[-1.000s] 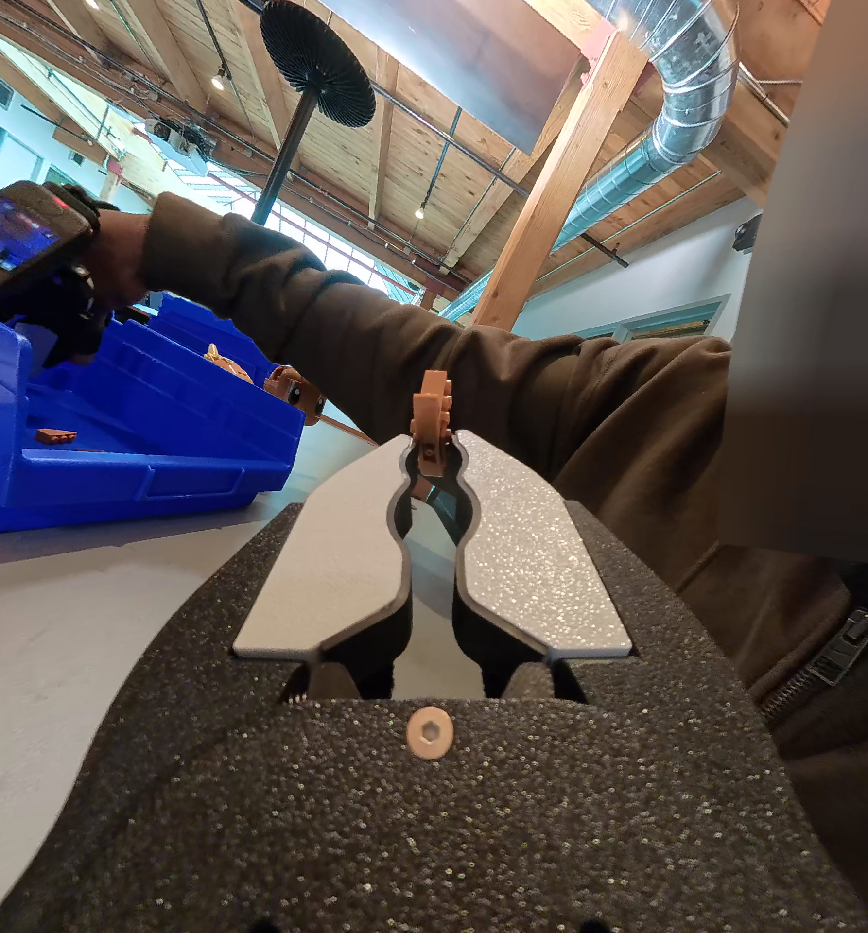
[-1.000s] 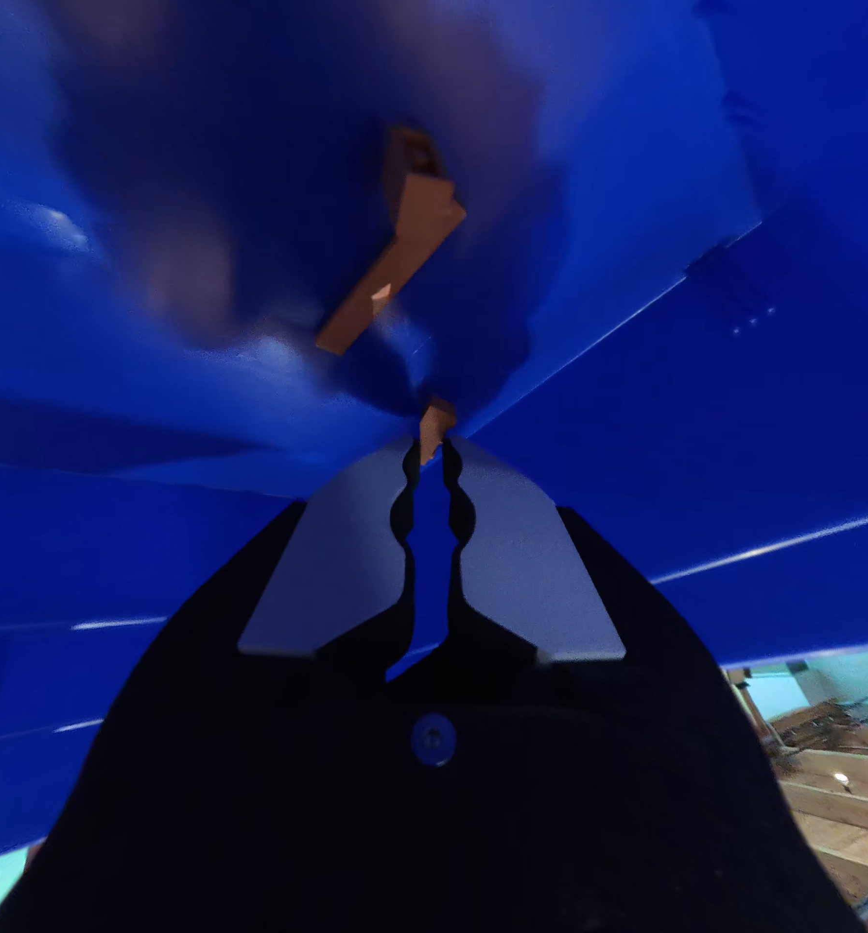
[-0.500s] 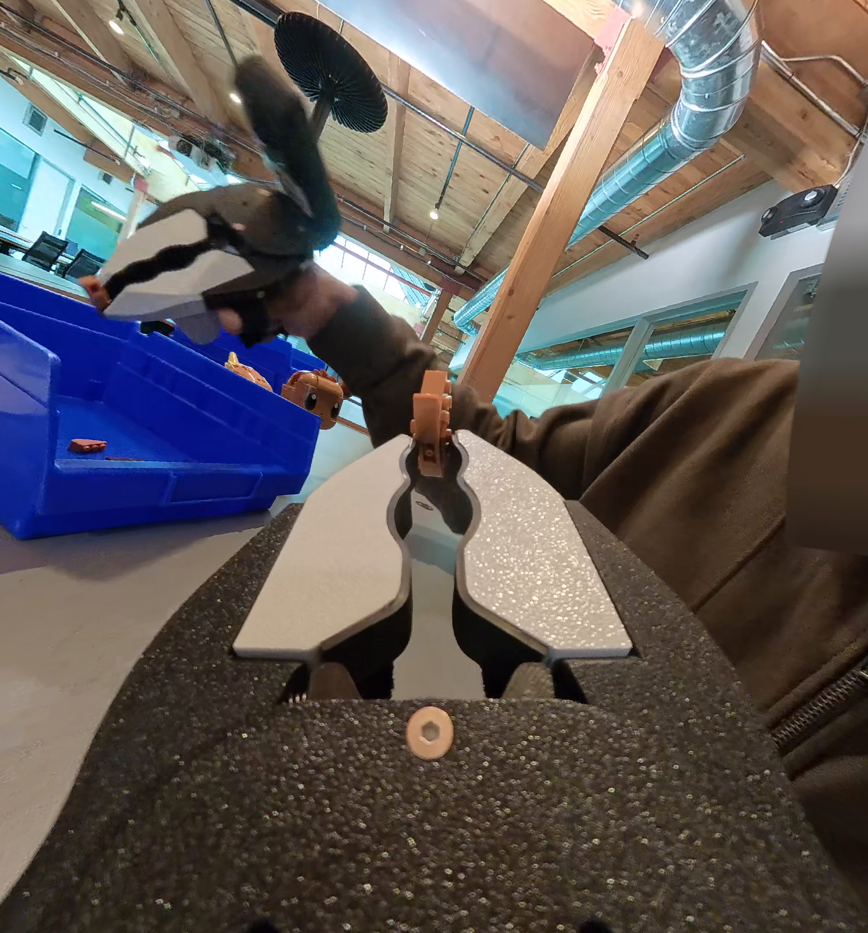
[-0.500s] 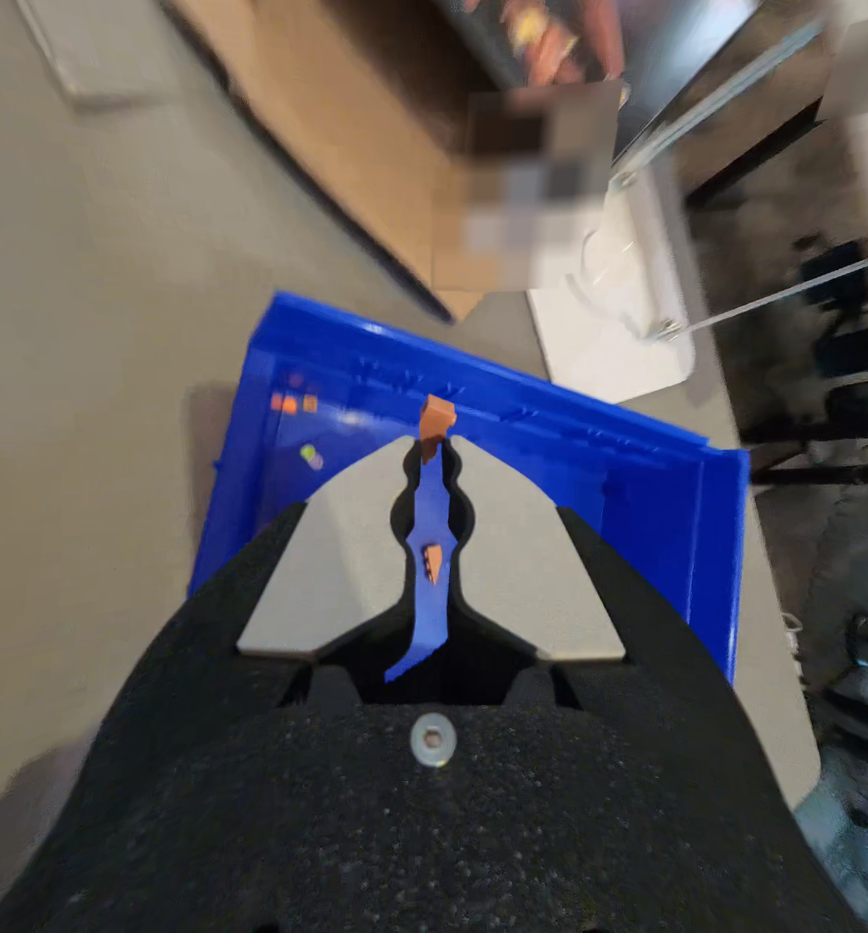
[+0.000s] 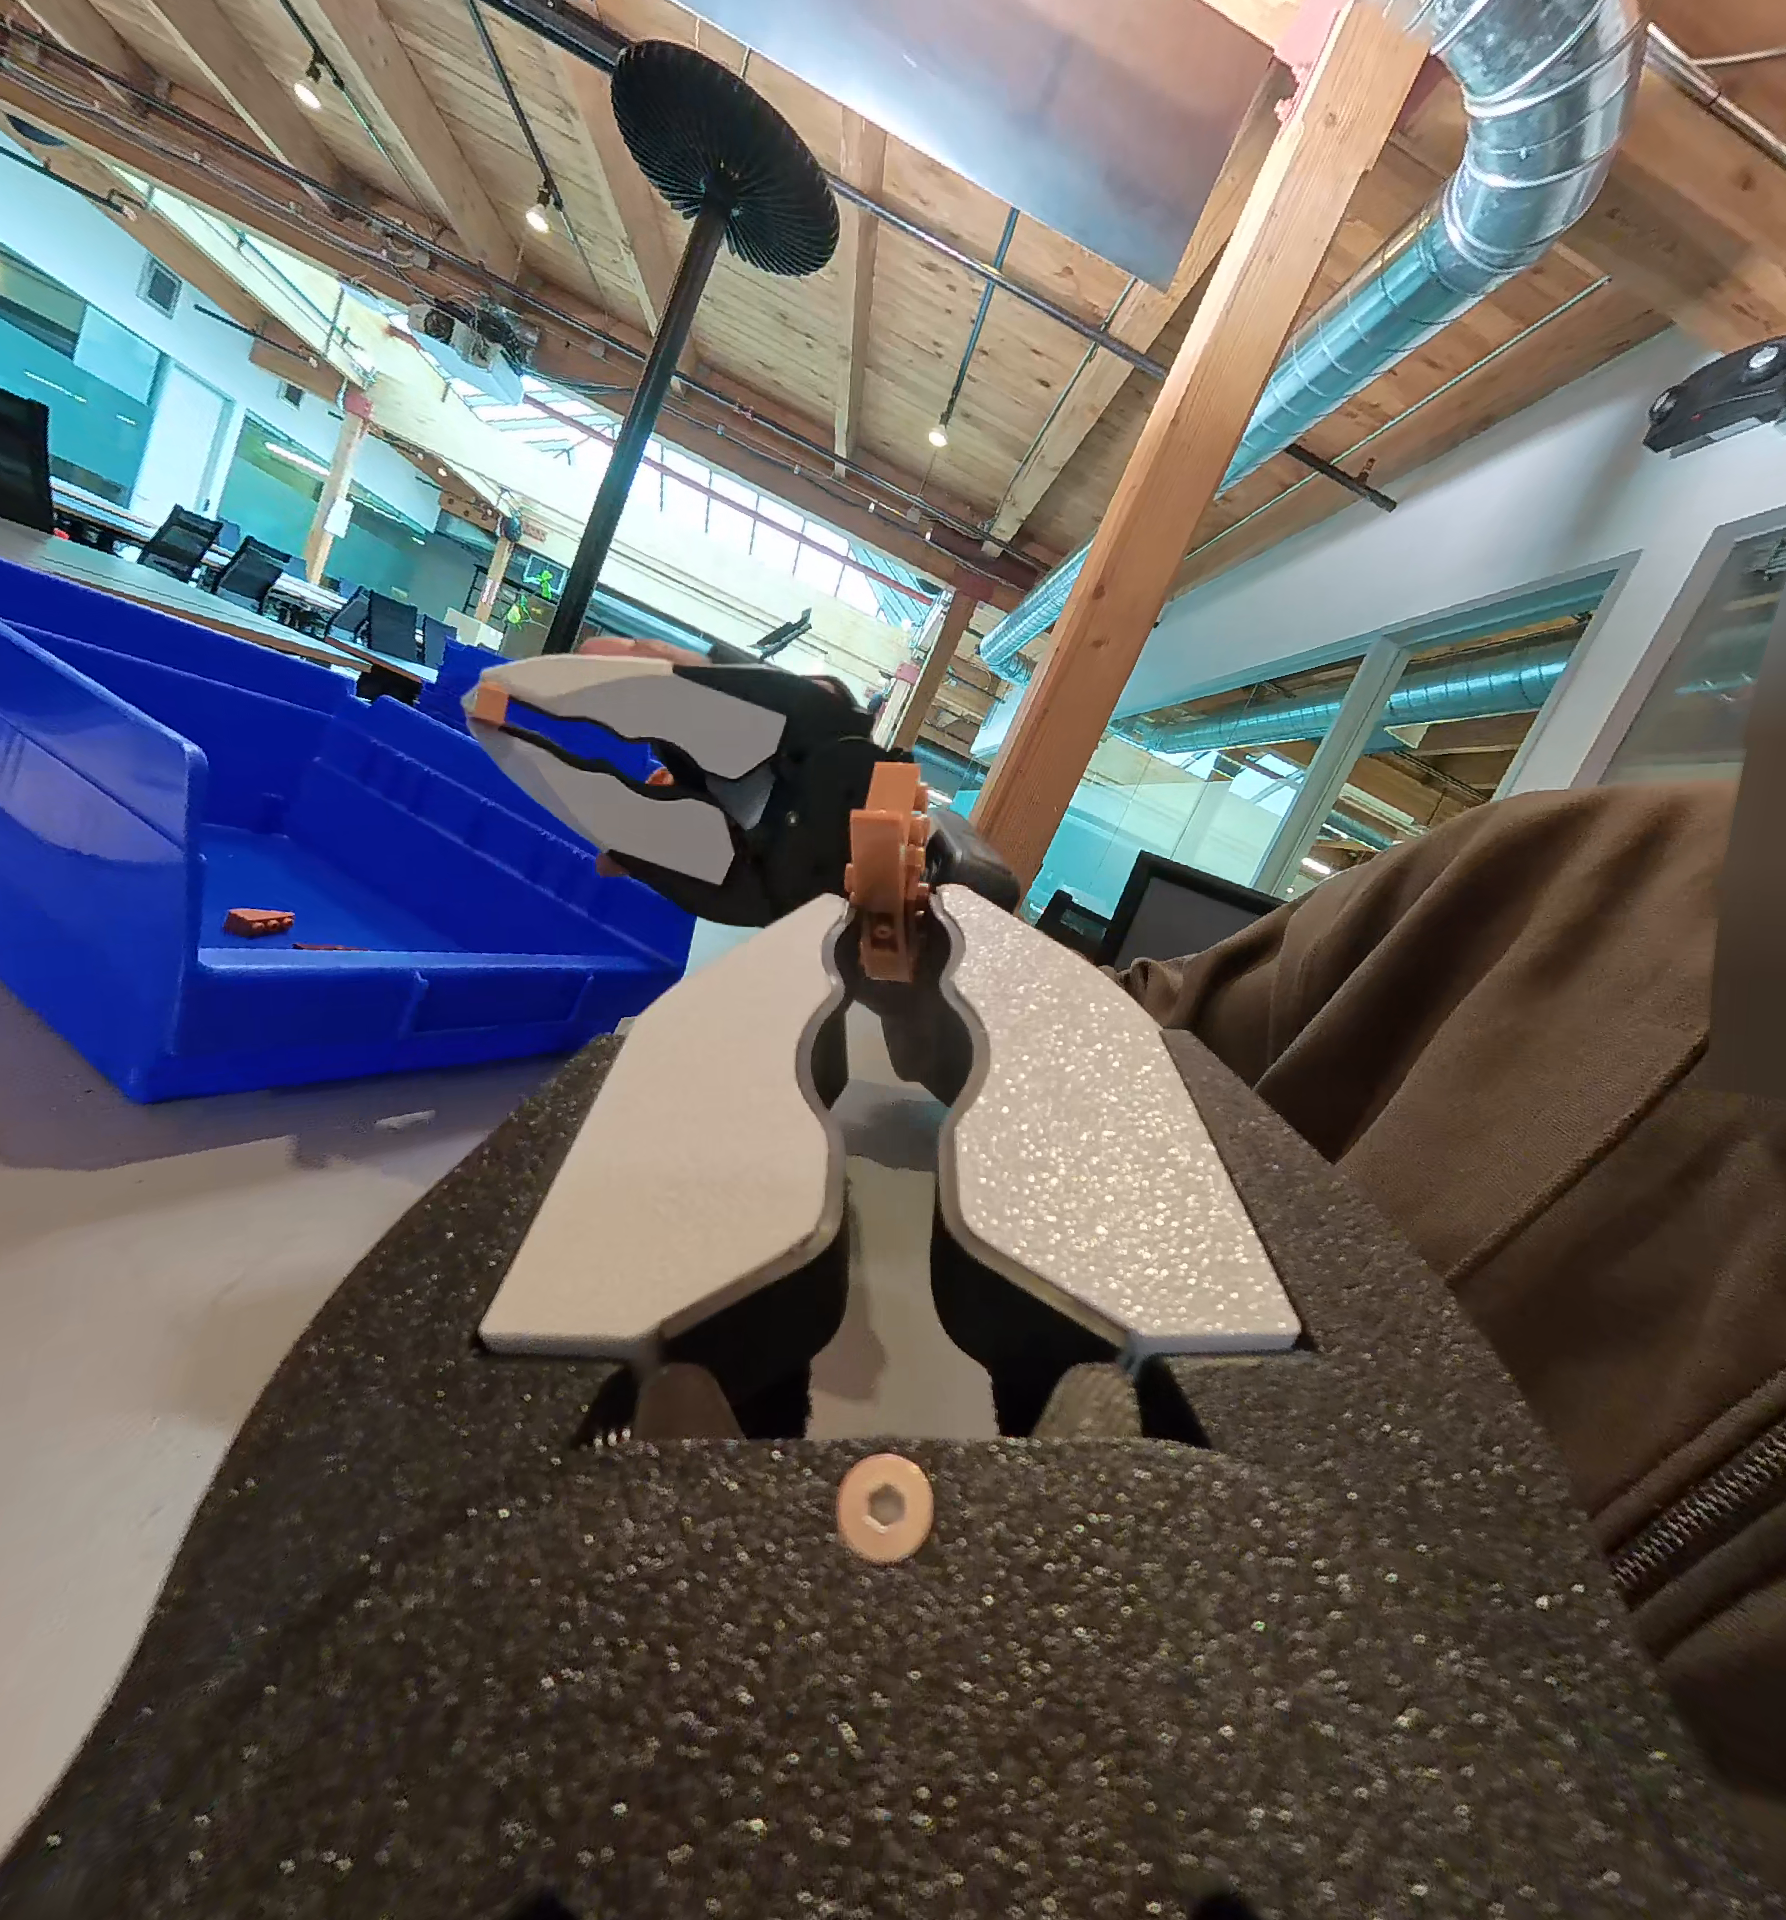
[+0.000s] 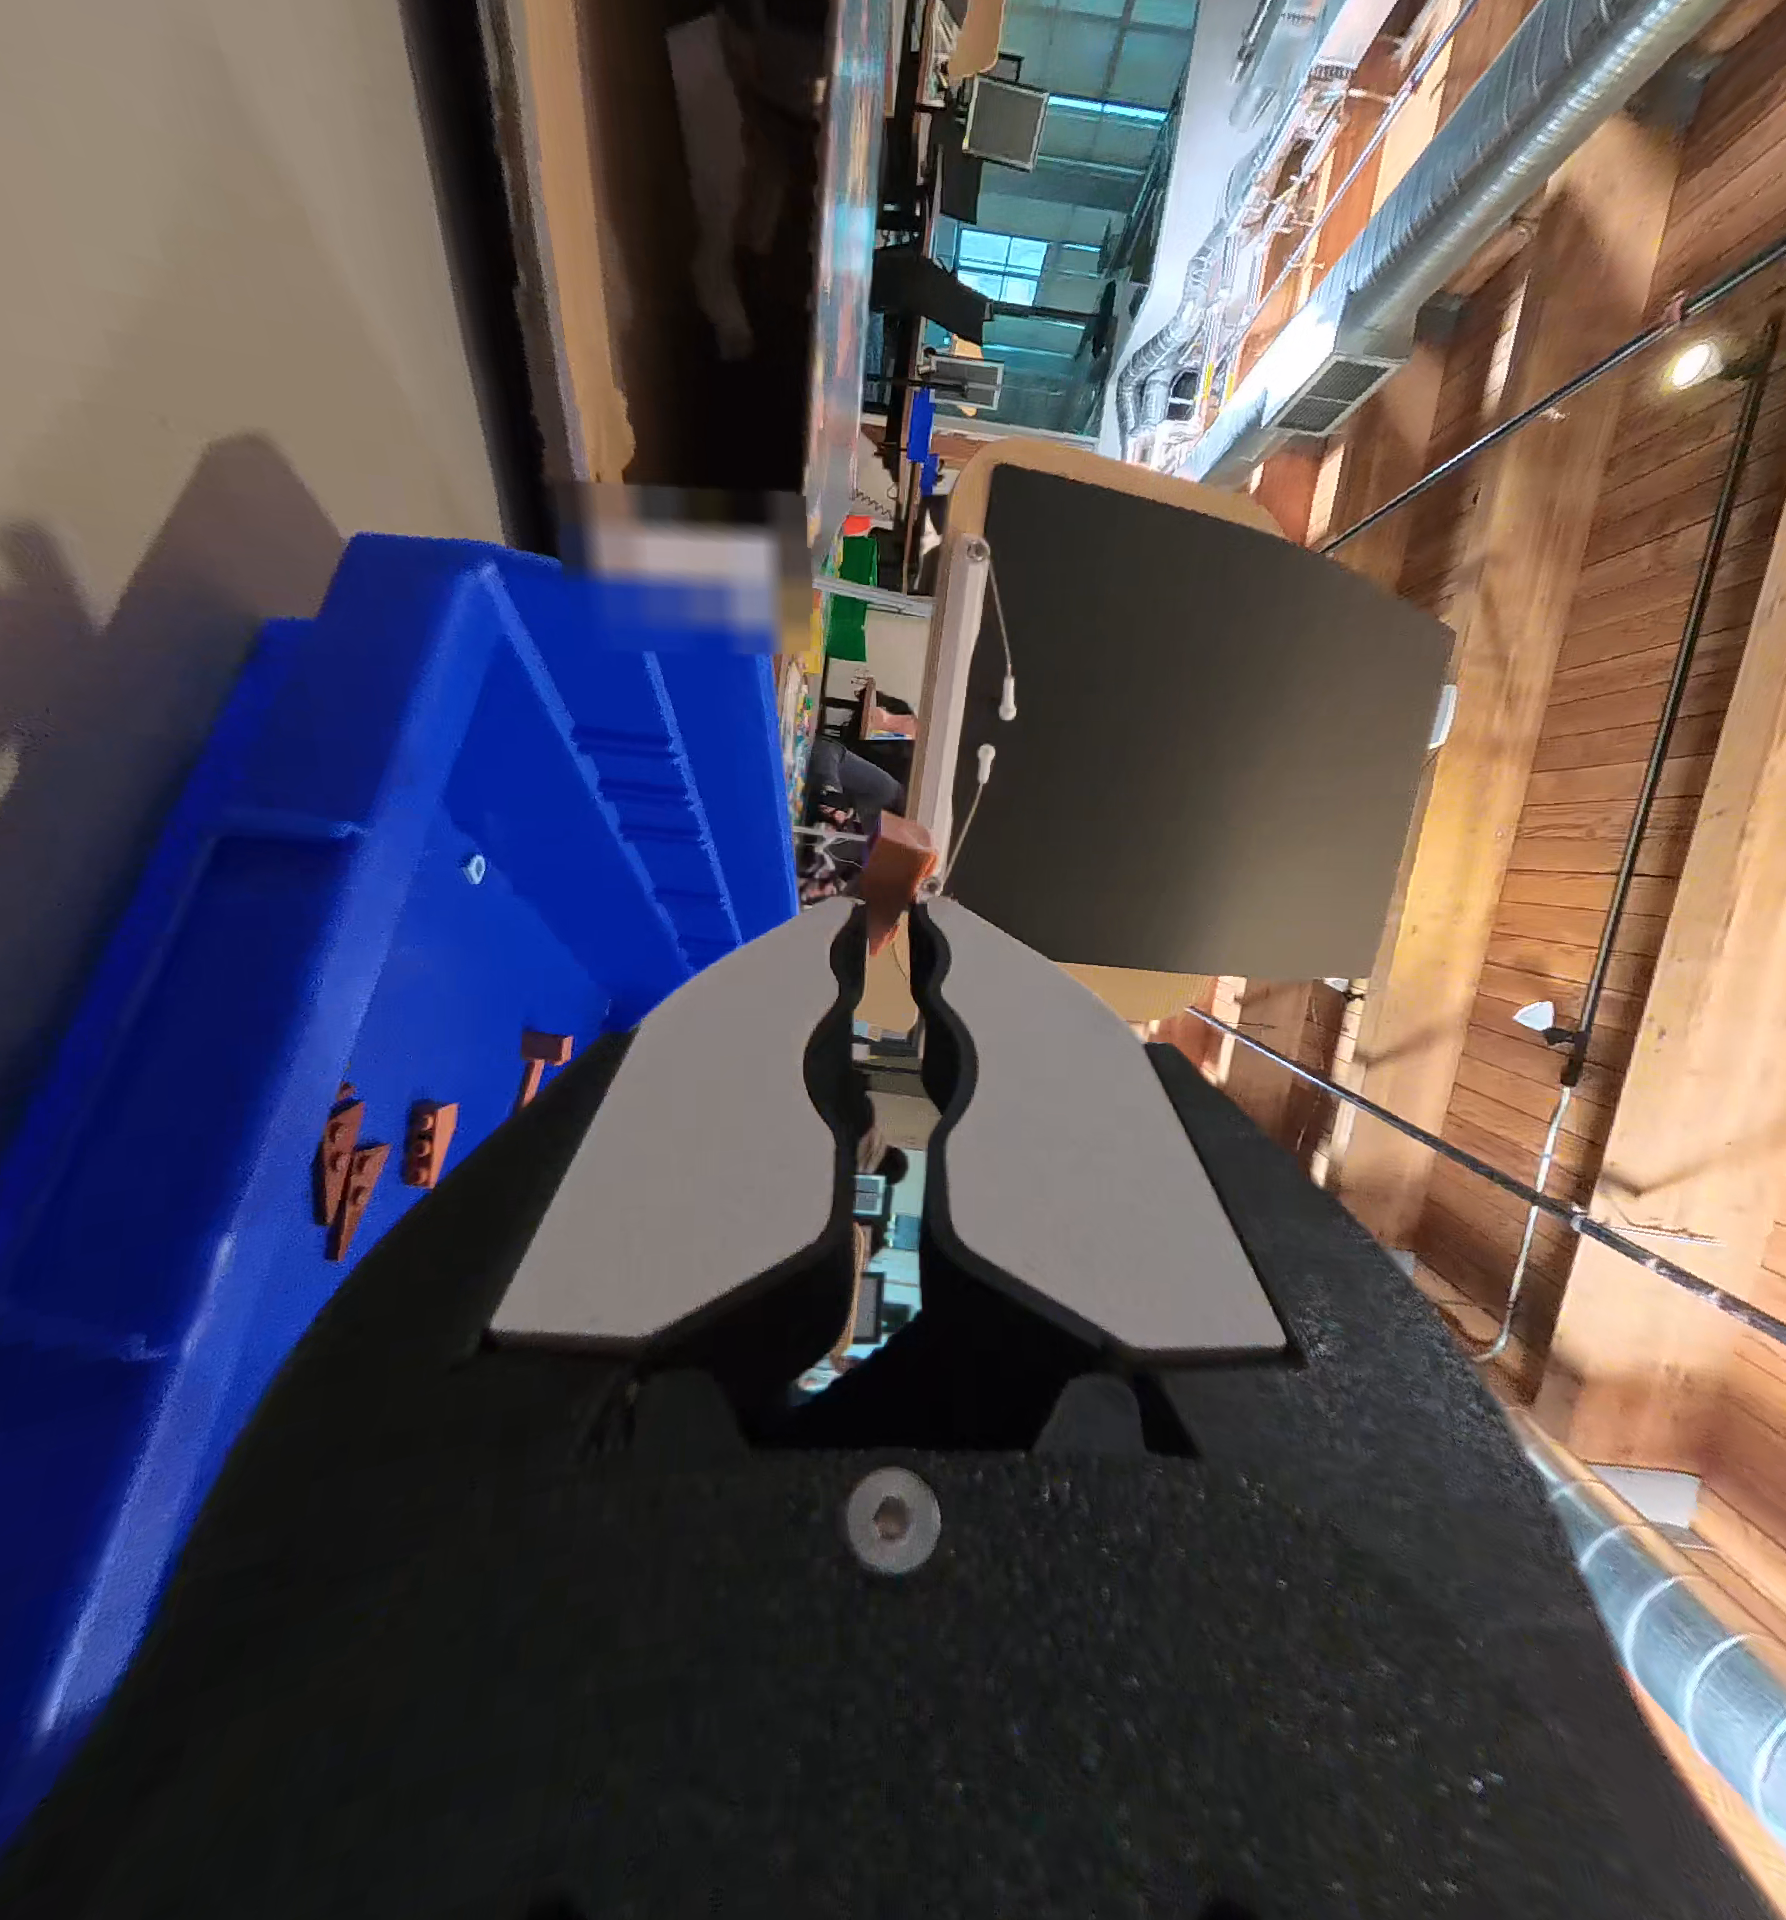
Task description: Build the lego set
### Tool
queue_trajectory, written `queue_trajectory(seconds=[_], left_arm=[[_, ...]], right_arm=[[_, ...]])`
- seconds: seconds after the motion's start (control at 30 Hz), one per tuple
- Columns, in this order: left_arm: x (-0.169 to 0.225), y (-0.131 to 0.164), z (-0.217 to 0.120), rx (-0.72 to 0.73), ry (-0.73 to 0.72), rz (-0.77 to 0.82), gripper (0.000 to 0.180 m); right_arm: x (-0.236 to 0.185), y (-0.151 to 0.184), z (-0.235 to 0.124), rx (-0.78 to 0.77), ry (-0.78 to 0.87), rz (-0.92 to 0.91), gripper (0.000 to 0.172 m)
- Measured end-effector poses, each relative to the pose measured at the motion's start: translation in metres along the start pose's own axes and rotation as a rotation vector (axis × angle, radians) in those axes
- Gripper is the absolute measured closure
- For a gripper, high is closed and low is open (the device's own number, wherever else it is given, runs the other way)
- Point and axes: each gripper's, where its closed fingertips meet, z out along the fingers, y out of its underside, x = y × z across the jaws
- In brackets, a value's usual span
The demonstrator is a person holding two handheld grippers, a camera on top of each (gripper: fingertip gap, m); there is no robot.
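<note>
My left gripper point(image 5: 887, 914) is shut on a small orange toy-brick assembly point(image 5: 884, 847) that stands upright out of its fingertips, above the grey table point(image 5: 89, 1247). My right gripper point(image 6: 887, 909) is shut on a small orange brick piece point(image 6: 894, 873) at its tips. In the left wrist view the right gripper point(image 5: 494, 717) hangs in the air just left of and behind the assembly, rolled on its side, with the orange piece point(image 5: 491, 707) at its tip, over the blue bin point(image 5: 245, 997).
The blue bin point(image 6: 245, 1039) holds several loose reddish-brown brick pieces point(image 6: 380, 1153), with more in the left wrist view point(image 5: 260, 920). A person's brown sleeve point(image 5: 1491, 987) fills the right side. A black pole with a round disc point(image 5: 723, 177) stands behind. About 15 cm separates my left fingertips from my right.
My right gripper lifted out of the blue bin with the orange piece, rolled on its side and came down close to my left gripper. My left gripper held still with its assembly.
</note>
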Motion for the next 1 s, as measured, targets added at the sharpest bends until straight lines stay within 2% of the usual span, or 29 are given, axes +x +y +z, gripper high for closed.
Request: queue_trajectory(seconds=[0.1, 0.27, 0.37, 0.43, 0.57, 0.67, 0.8, 0.9, 0.93, 1.0], left_arm=[[-0.001, 0.000, 0.000, 0.002, -0.004, -0.001, 0.169], [-0.003, 0.000, -0.001, 0.005, -0.006, -0.010, 0.169], [-0.004, 0.000, -0.001, 0.008, -0.005, -0.019, 0.169], [-0.005, -0.001, -0.001, 0.013, -0.004, -0.031, 0.169], [-0.008, -0.004, -0.003, 0.031, 0.000, -0.062, 0.169], [-0.010, -0.006, -0.005, 0.045, 0.007, -0.091, 0.169], [-0.014, -0.010, -0.006, 0.069, 0.019, -0.126, 0.169], [-0.018, -0.012, -0.006, 0.086, 0.031, -0.149, 0.169], [-0.019, -0.013, -0.005, 0.091, 0.035, -0.156, 0.169], [-0.021, -0.014, -0.005, 0.099, 0.041, -0.169, 0.169]], right_arm=[[-0.004, 0.000, 0.000, 0.004, 0.014, -0.036, 0.164], [-0.044, 0.033, 0.012, -0.132, -0.326, 0.100, 0.164], [-0.062, 0.039, 0.010, -0.129, -0.548, 0.256, 0.164], [-0.069, 0.044, 0.010, -0.137, -0.642, 0.325, 0.155], [-0.072, 0.052, 0.009, -0.159, -0.698, 0.427, 0.146], [-0.076, 0.035, -0.015, -0.113, -0.831, 0.566, 0.147], [-0.061, 0.020, -0.035, -0.110, -0.896, 0.772, 0.154], [-0.072, 0.024, -0.034, -0.258, -0.903, 0.827, 0.159], [-0.082, 0.029, -0.035, -0.316, -0.911, 0.791, 0.159], [-0.095, 0.039, -0.038, -0.408, -0.908, 0.698, 0.169]])
